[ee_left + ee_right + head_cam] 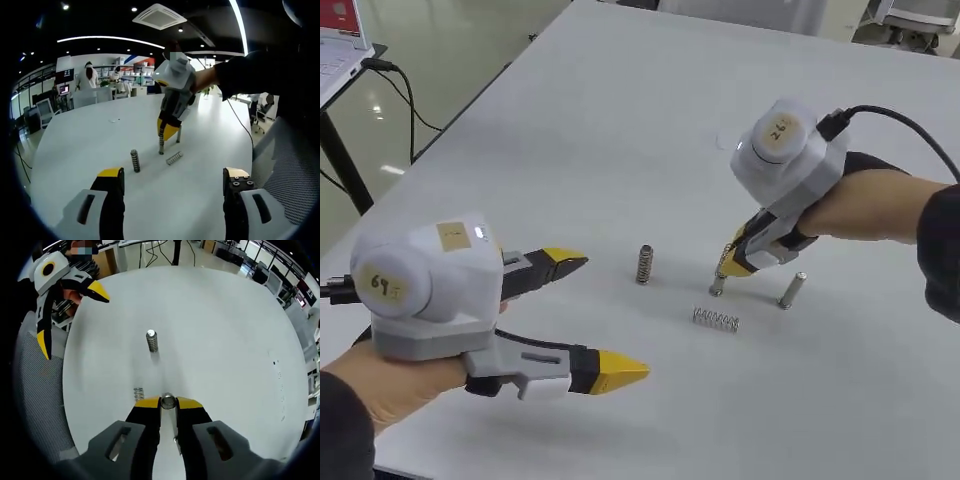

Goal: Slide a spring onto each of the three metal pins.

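Pin (168,400) between the jaws of your right hand-held gripper (727,266) is the one you are working on: the yellow tips are clenched on its upper end from either side, and in the head view it stands roughly upright with its lower end down at the bench (620,120). From the left gripper view there may be coils around its shaft, but it is too small to tell. Just in front of it, towards you, a loose spring (715,320) lies on its side on the bench, touching neither the gripper nor any pin. To the left of the held pin a second pin with a spring on it (644,264) stands upright on its own, near but apart. To the right a bare pin (792,290) sits close by, leaning a little; you cannot tell from these views whether it is standing or lying. Your left hand-held gripper (593,315) hangs over the near left part of the bench, well apart from the pins, its jaws spread wide and grasping nothing. At the far left edge a laptop (338,40) sits on a separate stand beside the bench.
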Available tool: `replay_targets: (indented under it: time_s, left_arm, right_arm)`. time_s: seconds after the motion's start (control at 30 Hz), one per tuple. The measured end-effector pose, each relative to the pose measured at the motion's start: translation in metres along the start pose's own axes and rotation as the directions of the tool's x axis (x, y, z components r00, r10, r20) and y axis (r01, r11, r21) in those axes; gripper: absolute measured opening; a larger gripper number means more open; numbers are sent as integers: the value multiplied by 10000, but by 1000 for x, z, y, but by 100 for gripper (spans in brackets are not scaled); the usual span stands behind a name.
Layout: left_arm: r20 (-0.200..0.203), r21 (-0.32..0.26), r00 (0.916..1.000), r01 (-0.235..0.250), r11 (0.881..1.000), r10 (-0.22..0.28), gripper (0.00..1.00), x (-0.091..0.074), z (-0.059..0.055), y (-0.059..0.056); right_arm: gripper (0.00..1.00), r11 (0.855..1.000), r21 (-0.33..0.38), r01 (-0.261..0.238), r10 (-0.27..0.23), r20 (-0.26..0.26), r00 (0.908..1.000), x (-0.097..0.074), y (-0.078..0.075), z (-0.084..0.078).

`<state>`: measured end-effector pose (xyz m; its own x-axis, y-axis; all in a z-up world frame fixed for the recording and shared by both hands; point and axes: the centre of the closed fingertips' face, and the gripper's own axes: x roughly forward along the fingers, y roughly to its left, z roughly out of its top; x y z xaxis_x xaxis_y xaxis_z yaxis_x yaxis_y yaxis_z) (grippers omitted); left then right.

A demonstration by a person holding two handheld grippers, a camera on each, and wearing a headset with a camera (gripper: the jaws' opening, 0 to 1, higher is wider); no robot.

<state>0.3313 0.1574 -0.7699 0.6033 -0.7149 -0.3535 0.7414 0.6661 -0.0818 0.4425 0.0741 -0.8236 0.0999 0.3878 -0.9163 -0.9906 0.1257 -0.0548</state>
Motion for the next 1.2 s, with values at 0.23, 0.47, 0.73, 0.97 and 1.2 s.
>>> replay_targets:
  time_s: [0.23, 0.47, 0.73, 0.97, 1.2]
  left_arm:
    - [-19, -6, 10000, 29, 10000, -29, 80, 1, 0, 0]
    - [-33, 9, 10000, 85, 10000, -85, 79, 2, 2, -2]
    - [-84, -14, 9999, 81, 10000, -81, 79, 2, 1, -2]
    - [-115, 16, 9999, 105, 9999, -105, 79, 3, 2, -2]
    - [-139, 24, 9998, 117, 9999, -116, 79, 3, 1, -1]
  right_arm:
    - [13, 9999, 110, -52, 53, -15, 10000, 8, 0, -3]
    - [13, 9999, 158, -46, 47, -60, 10000, 11, 2, -3]
    - [13, 9996, 253, -81, 84, -116, 9999, 14, 4, -5]
    - [13, 9996, 251, -84, 89, -194, 9998, 17, 6, -7]
    - [13, 9995, 299, -101, 105, -151, 9998, 17, 5, -6]
